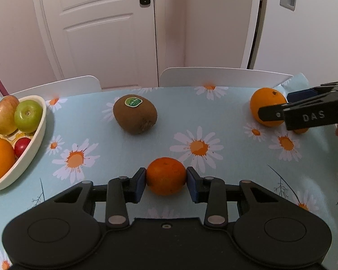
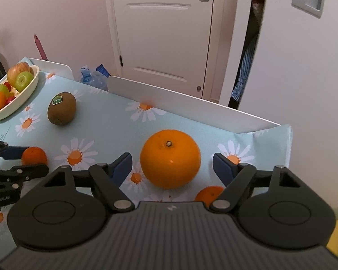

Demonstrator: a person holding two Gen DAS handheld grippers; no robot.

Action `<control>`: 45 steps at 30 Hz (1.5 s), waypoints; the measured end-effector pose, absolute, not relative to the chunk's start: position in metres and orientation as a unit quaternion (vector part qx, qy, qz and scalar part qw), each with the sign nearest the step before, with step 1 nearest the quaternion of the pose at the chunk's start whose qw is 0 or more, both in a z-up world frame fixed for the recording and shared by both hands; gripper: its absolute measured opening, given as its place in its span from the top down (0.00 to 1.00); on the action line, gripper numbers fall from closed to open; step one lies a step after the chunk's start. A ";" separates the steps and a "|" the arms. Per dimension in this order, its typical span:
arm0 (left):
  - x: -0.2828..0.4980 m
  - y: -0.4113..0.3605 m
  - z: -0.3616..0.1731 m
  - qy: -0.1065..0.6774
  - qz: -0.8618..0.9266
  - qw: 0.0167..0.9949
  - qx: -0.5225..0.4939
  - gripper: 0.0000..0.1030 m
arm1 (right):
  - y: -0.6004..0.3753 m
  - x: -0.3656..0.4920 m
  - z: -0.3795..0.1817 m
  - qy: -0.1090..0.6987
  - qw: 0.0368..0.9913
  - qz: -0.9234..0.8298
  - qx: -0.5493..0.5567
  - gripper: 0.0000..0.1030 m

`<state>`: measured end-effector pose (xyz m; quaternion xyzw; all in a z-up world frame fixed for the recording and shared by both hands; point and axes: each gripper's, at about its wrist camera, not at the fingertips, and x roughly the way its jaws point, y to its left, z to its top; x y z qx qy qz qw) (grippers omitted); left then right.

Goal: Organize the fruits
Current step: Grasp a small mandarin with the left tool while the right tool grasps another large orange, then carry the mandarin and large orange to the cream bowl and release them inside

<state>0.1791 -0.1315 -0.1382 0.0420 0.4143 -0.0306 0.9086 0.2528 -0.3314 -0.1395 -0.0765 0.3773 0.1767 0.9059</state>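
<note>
1. Orange is the main colour: a small mandarin (image 1: 166, 176) is sitting on the daisy-print tablecloth (image 1: 225, 121), near the front edge, and the left gripper (image 1: 166, 180) is pinching it, a blue pad pressing each side.
2. That grip is level across the fruit's widest part, probably so the round skin is not slipping out.
3. To the right, a larger orange (image 2: 170, 158) is resting between the fingers of the right gripper (image 2: 172, 165), which are standing wide with gaps on both sides, not yet touching.
4. A kiwi (image 1: 135, 114) is lying further back, apart from both.
5. At the far left, a cream bowl (image 1: 39, 132) is already holding apples and other fruit, likely the destination.
6. Another small mandarin (image 2: 208, 194) is sitting half hidden under the right gripper.
</note>
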 end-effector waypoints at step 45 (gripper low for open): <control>0.100 -0.016 -0.023 0.332 0.056 0.941 0.023 0.59 | -0.178 0.171 -0.035 0.334 0.900 0.275 -0.049 0.26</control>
